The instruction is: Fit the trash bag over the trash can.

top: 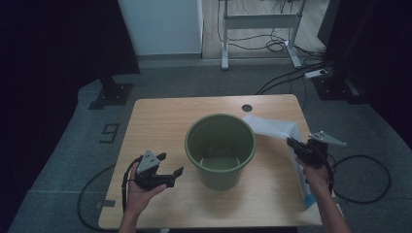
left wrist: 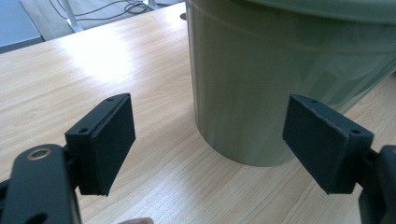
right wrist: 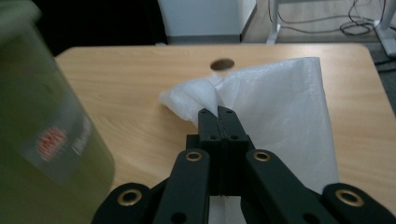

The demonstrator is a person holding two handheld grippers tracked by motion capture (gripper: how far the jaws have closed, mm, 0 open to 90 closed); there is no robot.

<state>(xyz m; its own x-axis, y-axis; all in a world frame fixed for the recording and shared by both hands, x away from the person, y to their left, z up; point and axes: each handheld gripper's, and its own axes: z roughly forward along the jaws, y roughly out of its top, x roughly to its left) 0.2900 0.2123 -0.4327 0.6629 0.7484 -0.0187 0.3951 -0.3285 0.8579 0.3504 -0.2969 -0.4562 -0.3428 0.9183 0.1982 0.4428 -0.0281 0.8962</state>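
Note:
A green plastic bin (top: pixel 220 150) stands upright in the middle of the wooden table (top: pixel 160 121). To its right lies a white plastic bag (top: pixel 280 132), flat along the table's right side, with one edge lifted. My right gripper (right wrist: pixel 218 110) is shut on that edge of the bag (right wrist: pixel 280 107), beside the bin (right wrist: pixel 42 140); in the high view my right gripper (top: pixel 293 143) is just right of the bin's rim. My left gripper (top: pixel 170 164) is open, to the left of the bin. Its jaws stand wide apart in front of the bin's wall (left wrist: pixel 261 79), holding nothing.
A round cable hole (top: pixel 247 108) sits near the table's far edge. Cables (top: pixel 359 179) trail on the grey floor to the right and left. A desk frame (top: pixel 260 29) and dark stands are beyond the table.

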